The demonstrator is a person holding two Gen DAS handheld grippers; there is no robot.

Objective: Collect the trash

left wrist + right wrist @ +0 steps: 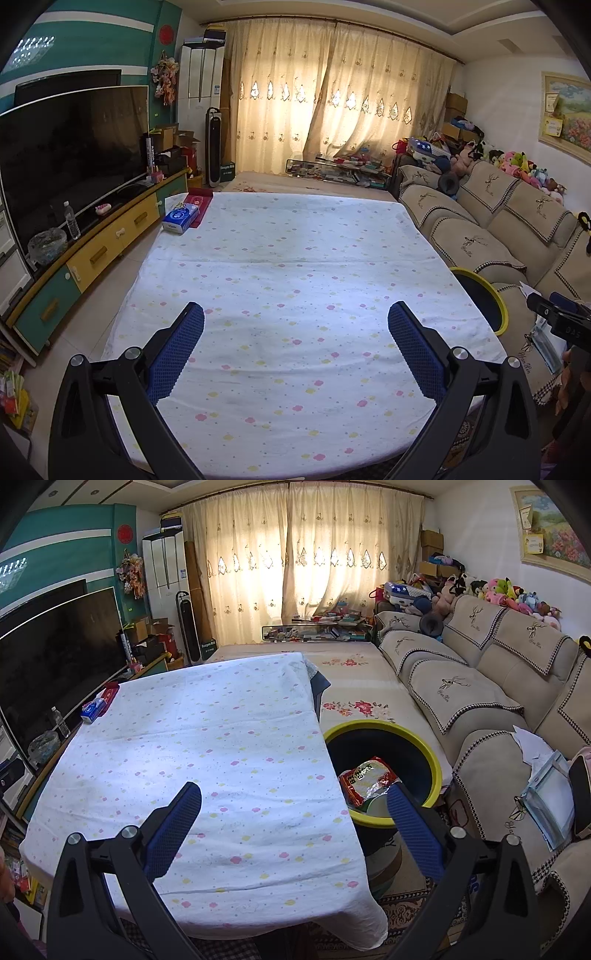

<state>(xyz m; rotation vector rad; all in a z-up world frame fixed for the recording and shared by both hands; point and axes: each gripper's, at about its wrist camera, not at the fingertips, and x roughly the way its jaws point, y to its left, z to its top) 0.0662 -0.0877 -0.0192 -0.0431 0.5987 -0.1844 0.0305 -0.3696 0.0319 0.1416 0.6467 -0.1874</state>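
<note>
A table under a white flowered cloth fills the middle of both views. A dark bin with a yellow rim stands at the table's right edge; its rim shows in the left wrist view. A red and yellow snack wrapper lies inside the bin with other trash. My left gripper is open and empty above the cloth. My right gripper is open and empty above the table's right edge, its right finger over the bin. Part of the right gripper's body shows in the left wrist view.
A blue tissue box and a red pouch lie at the table's far left corner. A TV on a long cabinet runs along the left. A beige sofa with papers is on the right.
</note>
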